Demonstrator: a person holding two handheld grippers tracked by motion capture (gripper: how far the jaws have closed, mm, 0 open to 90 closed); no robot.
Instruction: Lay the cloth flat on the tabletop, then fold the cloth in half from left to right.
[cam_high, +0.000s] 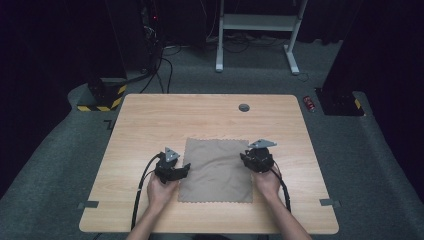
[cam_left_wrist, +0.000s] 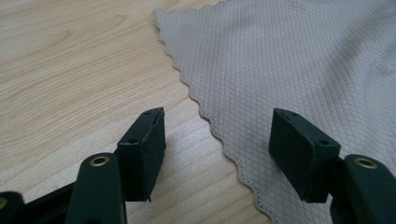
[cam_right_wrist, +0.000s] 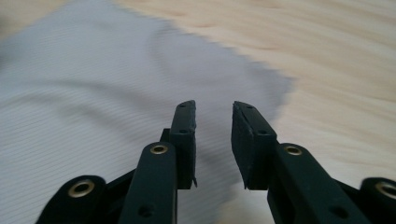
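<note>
The left gripper (cam_left_wrist: 217, 149) has its jaws spread wide, straddling the scalloped left edge of the flat square grey-brown textured cloth (cam_left_wrist: 299, 65). The right gripper (cam_right_wrist: 213, 140) holds its jaws narrowly apart, empty, above the cloth's right edge. The cloth lies toward the near edge of the light wooden worktop (cam_high: 150, 120), between both hands.

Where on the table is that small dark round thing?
In the high view, the round grommet sits near the table's far edge, slightly right of centre, beyond the cloth.
</note>
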